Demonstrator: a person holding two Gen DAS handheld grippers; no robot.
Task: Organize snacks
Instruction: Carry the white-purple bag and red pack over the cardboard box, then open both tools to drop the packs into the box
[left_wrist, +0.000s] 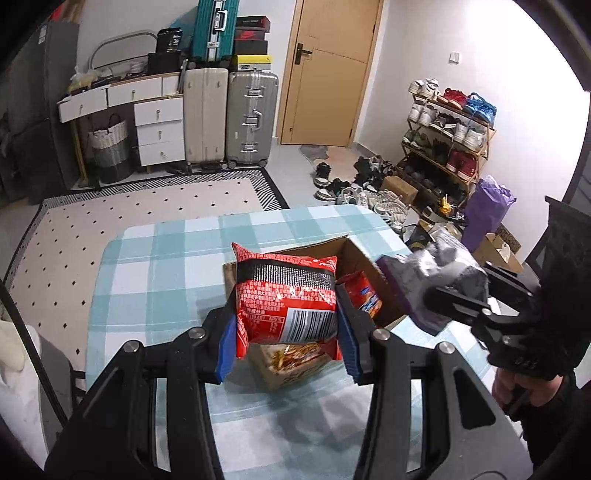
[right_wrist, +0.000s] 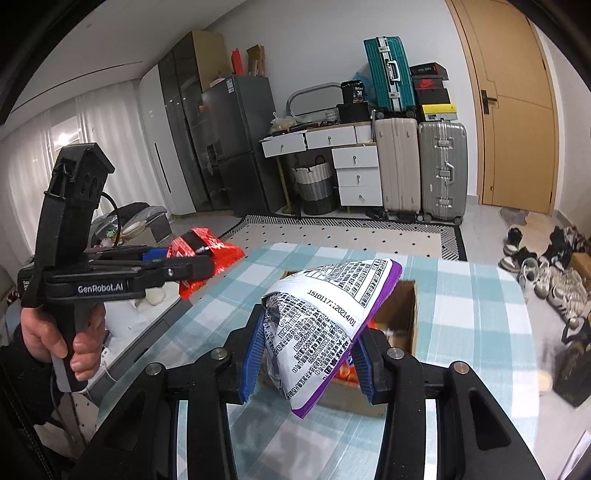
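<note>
Left tongs (left_wrist: 286, 328) pinch a red snack bag (left_wrist: 286, 295), hiding much of the cardboard box (left_wrist: 354, 254) at centre frame; right tongs (right_wrist: 308, 354) pinch a purple-edged packet (right_wrist: 325, 314), its front unseen.

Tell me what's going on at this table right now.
A person is sorting snacks with a handheld gripper in each hand. The left gripper is shut on a red snack packet, and the right gripper is shut on a white and purple packet. Both are held above an open cardboard box, with more snacks inside, on the checked tablecloth.
</note>
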